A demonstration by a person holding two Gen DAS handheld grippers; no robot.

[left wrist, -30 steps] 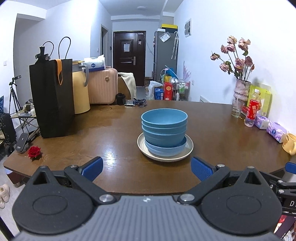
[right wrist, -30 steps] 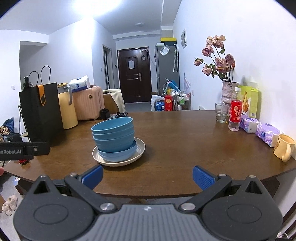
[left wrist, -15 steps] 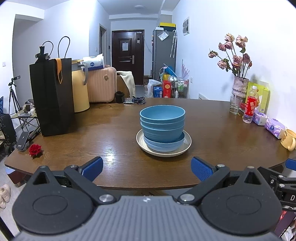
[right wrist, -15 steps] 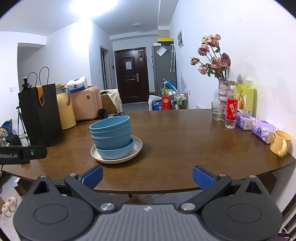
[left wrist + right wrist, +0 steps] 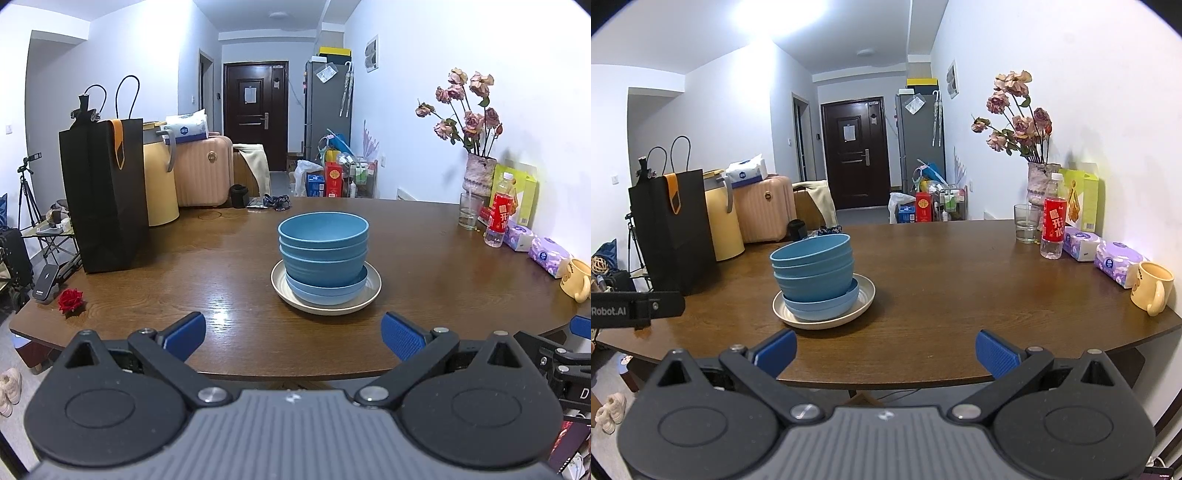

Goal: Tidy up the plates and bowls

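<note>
Bowls (image 5: 323,245) stacked on plate (image 5: 372,291) lie ahead of both grippers' released, empty fingers (image 5: 184,334).

4 bowls (image 5: 323,236) sit nested on a plate (image 5: 372,291) mid-table (image 5: 229,273). A bag (image 5: 105,192) stands left; a mug (image 5: 574,278) sits right

Bare table (image 5: 221,280) around stacked bowls (image 5: 323,254), black bag (image 5: 103,192) left

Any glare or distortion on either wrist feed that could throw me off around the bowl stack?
Left wrist view: sharp, with a small glare patch on the table near the stack of bowls, and the edges of the picture bowed. Right wrist view: ceiling light blown out at the top, walls curved, but the bowls and plate are evenly lit.
</note>
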